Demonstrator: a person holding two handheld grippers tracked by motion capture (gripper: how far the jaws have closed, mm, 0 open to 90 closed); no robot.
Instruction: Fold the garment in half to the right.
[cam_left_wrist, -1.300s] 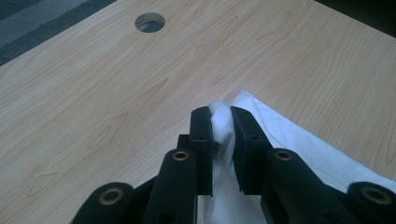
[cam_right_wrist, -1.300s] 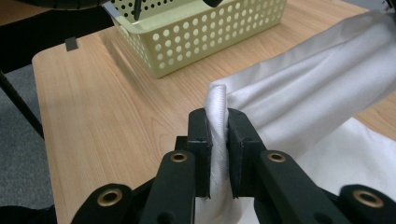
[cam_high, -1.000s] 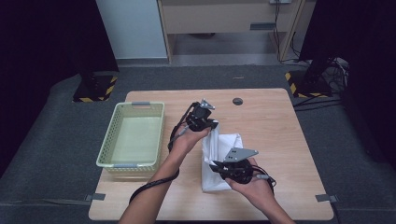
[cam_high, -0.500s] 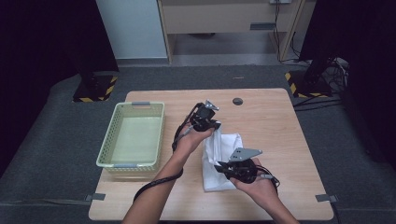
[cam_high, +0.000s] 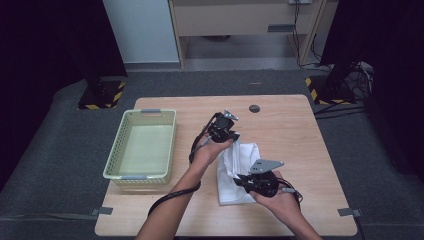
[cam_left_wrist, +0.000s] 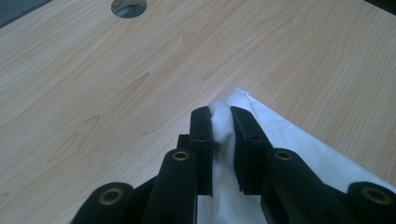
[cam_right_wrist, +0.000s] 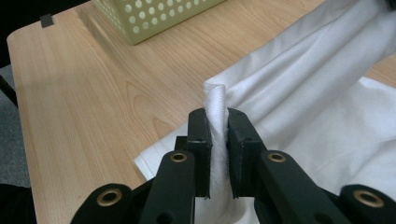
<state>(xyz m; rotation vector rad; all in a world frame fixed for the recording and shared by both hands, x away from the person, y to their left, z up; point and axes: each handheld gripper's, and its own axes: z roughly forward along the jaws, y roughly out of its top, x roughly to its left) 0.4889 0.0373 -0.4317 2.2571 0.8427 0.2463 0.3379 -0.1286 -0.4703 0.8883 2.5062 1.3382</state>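
Two grips: one on each end of a single white cloth (cam_high: 239, 170), apparently to fold or lift it under control.
Left gripper (cam_high: 226, 134): clamped on a bunched corner of the cloth, white fabric squeezed between the black jaws in the left gripper view (cam_left_wrist: 219, 122); placed at the far end of the cloth, nearer the middle of the surface.
Right gripper (cam_high: 241, 179): clamped on a twisted edge of the same cloth, fabric pinched upright between the jaws (cam_right_wrist: 215, 112); placed at the near end, toward the person.
Cloth position: partly flat on the wooden surface (cam_high: 285, 125), just to the right of the basket (cam_high: 142, 145) and apart from it; upper layer raised between the two grips, lower layer resting flat.
Reason for two-point hold: opposite ends held at once, likely to keep the fabric taut and stop the layers from slumping or twisting.
Reason for bunched pinch: narrow jaws, so fabric gathered into a ridge for a firm bite.
Basket: pale green, perforated walls, nothing visible inside, long side parallel to the cloth; probably set close as the destination.
Hole (cam_high: 255, 108): round dark insert at the far edge of the surface, well apart from the work.
Risk: slippage of thin fabric out of either pinch if pulled unevenly.
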